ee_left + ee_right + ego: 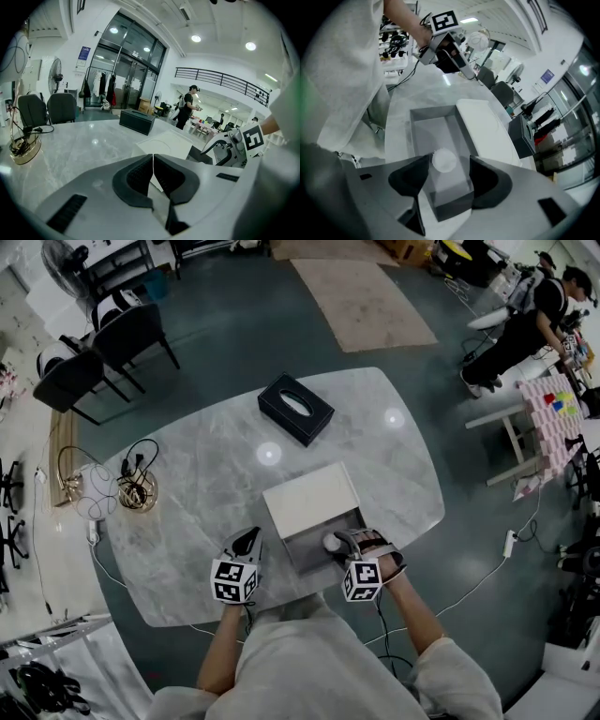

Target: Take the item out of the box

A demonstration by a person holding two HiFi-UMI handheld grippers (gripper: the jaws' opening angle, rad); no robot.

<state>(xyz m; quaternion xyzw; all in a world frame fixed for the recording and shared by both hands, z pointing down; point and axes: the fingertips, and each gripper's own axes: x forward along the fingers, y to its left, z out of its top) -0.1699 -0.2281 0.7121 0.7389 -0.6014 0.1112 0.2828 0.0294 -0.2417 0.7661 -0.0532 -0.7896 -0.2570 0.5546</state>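
Right gripper [448, 164]: jaws spread, with a small round white item [444, 160] in the gap, close to one jaw. Can't tell if either jaw touches it. The item sits inside the open grey part of the box [432, 113], so not out. The jaws are above that open end, pointing down into it.

Left gripper [153, 161]: jaws pressed together, nothing between them. It sits low over the surface [206, 474], just beside the box on its left and not touching it as far as I can see.

The white cover [309, 498] lies over the far part of the box; only the near end is open. The box is at the near edge of the grey marble surface, in front of the person.

Further out on the surface are a black tissue box [295, 409] beyond the box and a gold wire bowl with cables [138, 489] at far left. Black chairs [131, 334] stand off the surface's far left corner. A person in dark clothes [525, 329] is at another table, top right.
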